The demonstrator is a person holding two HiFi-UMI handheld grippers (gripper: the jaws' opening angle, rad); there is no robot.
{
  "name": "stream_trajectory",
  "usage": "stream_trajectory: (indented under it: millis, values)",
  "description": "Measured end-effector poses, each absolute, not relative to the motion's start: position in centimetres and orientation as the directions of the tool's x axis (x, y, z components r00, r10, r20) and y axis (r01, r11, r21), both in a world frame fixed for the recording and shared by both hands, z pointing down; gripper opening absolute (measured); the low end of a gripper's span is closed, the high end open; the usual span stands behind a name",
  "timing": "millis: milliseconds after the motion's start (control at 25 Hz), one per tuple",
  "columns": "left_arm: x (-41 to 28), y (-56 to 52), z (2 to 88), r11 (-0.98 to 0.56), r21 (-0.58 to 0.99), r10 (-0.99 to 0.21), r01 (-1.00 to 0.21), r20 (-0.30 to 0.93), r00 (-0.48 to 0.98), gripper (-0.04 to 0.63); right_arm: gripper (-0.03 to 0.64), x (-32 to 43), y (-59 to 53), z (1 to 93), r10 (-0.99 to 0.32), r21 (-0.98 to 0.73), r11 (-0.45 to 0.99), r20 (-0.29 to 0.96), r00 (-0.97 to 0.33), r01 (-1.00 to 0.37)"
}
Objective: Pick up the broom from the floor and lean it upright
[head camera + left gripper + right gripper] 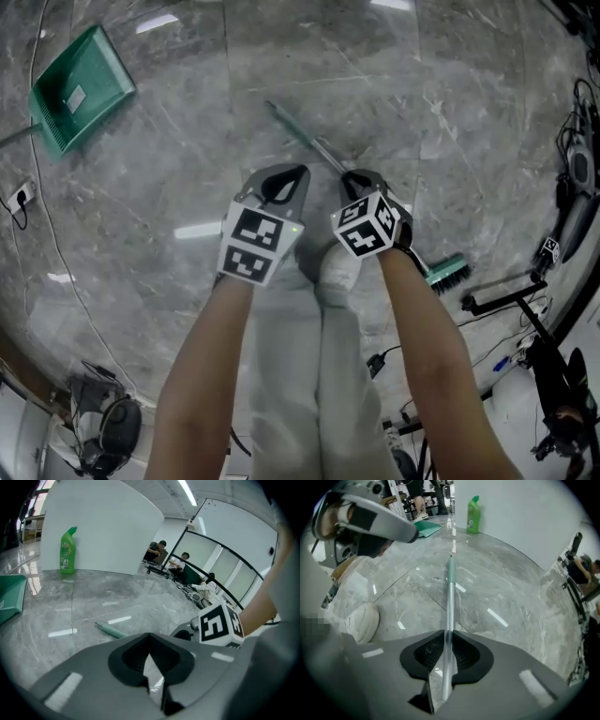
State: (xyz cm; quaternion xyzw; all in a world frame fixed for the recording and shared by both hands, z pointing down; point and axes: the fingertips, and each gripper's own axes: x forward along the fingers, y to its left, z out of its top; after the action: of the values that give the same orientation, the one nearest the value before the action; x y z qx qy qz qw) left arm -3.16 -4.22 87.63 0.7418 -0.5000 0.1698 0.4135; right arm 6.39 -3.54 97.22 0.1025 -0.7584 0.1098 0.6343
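The broom lies flat on the marble floor, its thin handle (309, 141) running from the upper middle down to the green brush head (450, 272) at the right. My right gripper (359, 178) points down onto the handle's middle. In the right gripper view the silver handle (450, 592) passes between the jaws of my right gripper (447, 637), which are shut on it. My left gripper (292, 176) hangs just left of the handle, off the broom. Its jaws (150, 639) meet with nothing between them, and the handle's green end (110, 630) lies on the floor beyond.
A green dustpan (80, 89) lies at the far left. A green bottle (68, 550) stands by a white wall panel. The person's shoe (337, 267) is below the grippers. Cables and stands (525, 309) crowd the right side. People (159, 550) sit in the background.
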Motion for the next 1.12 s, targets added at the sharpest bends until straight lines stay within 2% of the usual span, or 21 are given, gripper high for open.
stream_trajectory:
  millis: [120, 320, 520, 720, 800, 1120]
  values:
    - [-2.8, -4.4, 87.5, -0.142, 0.46, -0.608, -0.877, 0.658, 0.444, 0.0, 0.097, 6.4, -3.1, 97.2, -0.019, -0.022, 0.968, 0.986, -0.163, -0.249]
    - [-2.1, -4.4, 87.7, -0.174, 0.453, -0.589, -0.874, 0.664, 0.461, 0.0, 0.13, 5.8, -4.1, 97.8, -0.024, -0.025, 0.951, 0.988, -0.155, -0.308]
    - [-1.6, -4.5, 88.1, -0.201, 0.451, -0.574, -0.87, 0.665, 0.478, 0.0, 0.132, 6.1, -3.6, 99.3, 0.053, -0.077, 0.954, 0.994, -0.091, -0.289]
    - [-1.7, -4.6, 88.7, -0.205, 0.445, -0.556, -0.872, 0.681, 0.478, 0.0, 0.124, 6.0, -3.6, 99.3, 0.074, -0.093, 0.955, 0.994, -0.079, -0.281]
    - [-1.7, -4.7, 88.7, -0.208, 0.444, -0.553, -0.872, 0.682, 0.479, 0.0, 0.078, 5.9, -3.6, 99.3, 0.081, -0.099, 0.954, 0.994, -0.076, -0.284]
    - [-1.6, -5.6, 87.4, -0.235, 0.432, -0.546, -0.871, 0.683, 0.486, 0.0, 0.075, 5.1, -4.2, 97.8, 0.073, -0.099, 0.947, 0.993, -0.094, -0.307]
